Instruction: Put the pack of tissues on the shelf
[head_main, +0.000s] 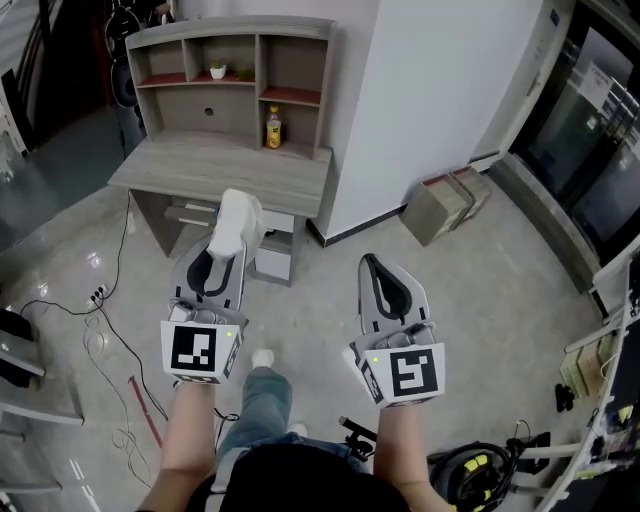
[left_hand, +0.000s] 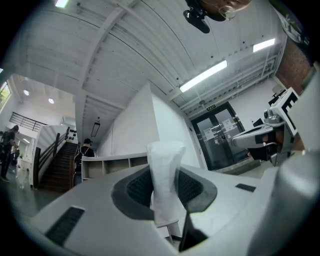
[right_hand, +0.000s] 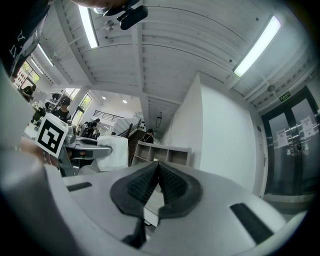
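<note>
A white pack of tissues (head_main: 236, 222) sticks out of my left gripper (head_main: 212, 268), whose jaws are shut on its lower end. In the left gripper view the pack (left_hand: 164, 180) stands upright between the dark pads. My right gripper (head_main: 385, 282) is held level beside it, shut with nothing between its pads (right_hand: 155, 182). Both hang in the air in front of a grey wooden desk (head_main: 225, 170) with a shelf unit (head_main: 235, 75) on top. The shelf unit (right_hand: 162, 152) also shows far off in the right gripper view, with the left gripper and the pack (right_hand: 114, 152) at the left.
A yellow bottle (head_main: 273, 128) stands in a lower shelf compartment and a small potted plant (head_main: 217, 69) in an upper one. Cardboard boxes (head_main: 445, 203) lie by the white wall. Cables (head_main: 110, 340) run over the floor at the left. Glass doors (head_main: 590, 150) are at the right.
</note>
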